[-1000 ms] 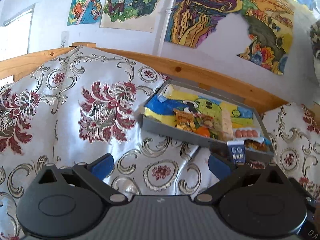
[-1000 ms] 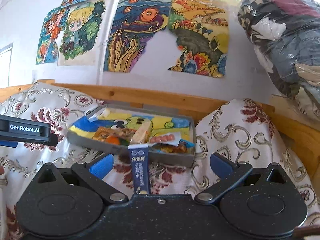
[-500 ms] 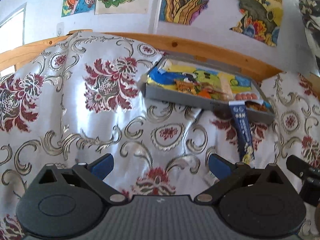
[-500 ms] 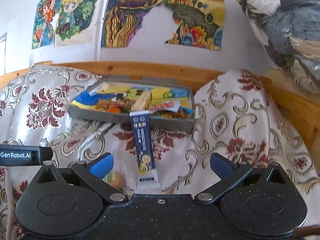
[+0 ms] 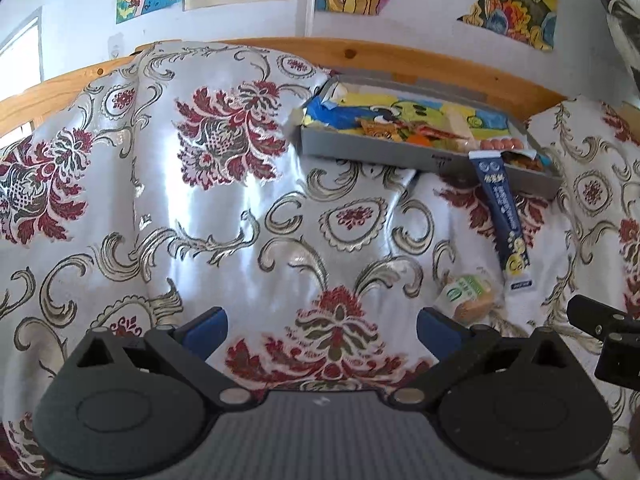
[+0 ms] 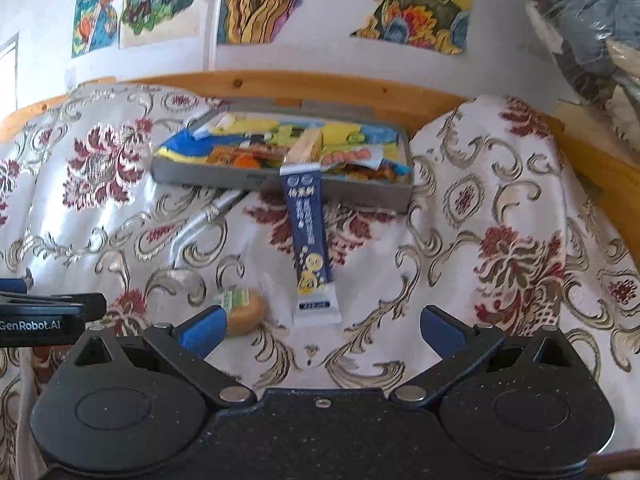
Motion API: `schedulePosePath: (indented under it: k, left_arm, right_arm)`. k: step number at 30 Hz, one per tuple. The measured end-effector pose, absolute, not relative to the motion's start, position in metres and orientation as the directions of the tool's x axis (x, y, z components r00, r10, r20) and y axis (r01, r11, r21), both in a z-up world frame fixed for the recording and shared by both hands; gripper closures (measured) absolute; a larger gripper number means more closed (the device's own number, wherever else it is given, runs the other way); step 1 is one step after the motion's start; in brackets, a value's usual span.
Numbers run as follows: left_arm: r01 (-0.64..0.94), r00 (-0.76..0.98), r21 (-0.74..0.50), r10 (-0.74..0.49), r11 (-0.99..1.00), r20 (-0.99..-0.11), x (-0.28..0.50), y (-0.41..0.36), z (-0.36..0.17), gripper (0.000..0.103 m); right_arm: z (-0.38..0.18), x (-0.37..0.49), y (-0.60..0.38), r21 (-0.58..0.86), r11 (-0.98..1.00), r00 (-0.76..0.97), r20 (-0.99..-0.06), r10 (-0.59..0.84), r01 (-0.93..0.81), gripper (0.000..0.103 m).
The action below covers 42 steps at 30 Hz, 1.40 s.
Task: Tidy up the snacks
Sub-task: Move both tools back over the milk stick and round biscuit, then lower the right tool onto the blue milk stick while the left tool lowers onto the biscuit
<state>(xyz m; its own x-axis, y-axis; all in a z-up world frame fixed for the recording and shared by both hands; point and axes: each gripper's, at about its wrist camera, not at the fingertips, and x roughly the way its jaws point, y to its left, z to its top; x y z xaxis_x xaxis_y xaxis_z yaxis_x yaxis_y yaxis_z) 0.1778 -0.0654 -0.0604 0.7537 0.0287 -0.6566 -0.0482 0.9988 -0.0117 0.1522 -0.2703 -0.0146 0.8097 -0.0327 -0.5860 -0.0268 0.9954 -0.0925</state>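
Note:
A grey tray (image 6: 224,177) (image 5: 360,151) lined with a colourful drawing holds several snack packets and sits on the flowered cloth near the wooden rail. A long dark-blue snack packet (image 6: 310,236) (image 5: 504,220) leans from the cloth against the tray's front wall. A small wrapped round bun (image 6: 242,310) (image 5: 468,298) lies on the cloth just left of that packet. My right gripper (image 6: 322,330) is open, with the bun beside its left fingertip and the blue packet's lower end between its fingers ahead. My left gripper (image 5: 320,326) is open over bare cloth, to the left of the snacks.
A silvery slim packet (image 6: 208,216) lies on the cloth by the tray's front left. The wooden rail (image 6: 320,84) runs behind the tray under the painted wall. Bagged clothes (image 6: 580,12) hang at the upper right. The cloth (image 5: 160,200) bulges into soft folds on both sides.
Both grippers have tilted downward and drawn back, so the tray has risen in view and the blue packet's full length and the bun now show. Both stay open.

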Motion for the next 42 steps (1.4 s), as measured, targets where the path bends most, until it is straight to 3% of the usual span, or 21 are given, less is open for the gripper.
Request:
schedulePosePath:
  k: [7,26,34,42]
  left_arm:
    - [-0.063,0.732,0.025,0.063,0.998,-0.679,0.178,-0.060,-0.070,0.001]
    - [-0.012,0.703,0.077,0.063,0.997,-0.708,0.182,-0.063,-0.084,0.001]
    - [0.055,0.711,0.069,0.009,0.996,-0.703,0.194,-0.074,-0.087,0.001]
    - [0.149,0.717,0.053,-0.070,0.987,-0.693,0.211,-0.091,-0.092,0.001]
  right_arm:
    - [-0.032,0.163,-0.265,-0.097,0.994,0.726,-0.687,-0.027,-0.054,0.001]
    - [-0.032,0.172,-0.271,-0.073,0.997,0.693,-0.721,-0.025,-0.040,0.001]
    - [-0.021,0.192,-0.276,-0.088,0.993,0.730,-0.684,-0.005,-0.075,0.001]
    - [-0.011,0.219,-0.295,-0.115,0.986,0.809,-0.586,0.030,-0.120,0.001]
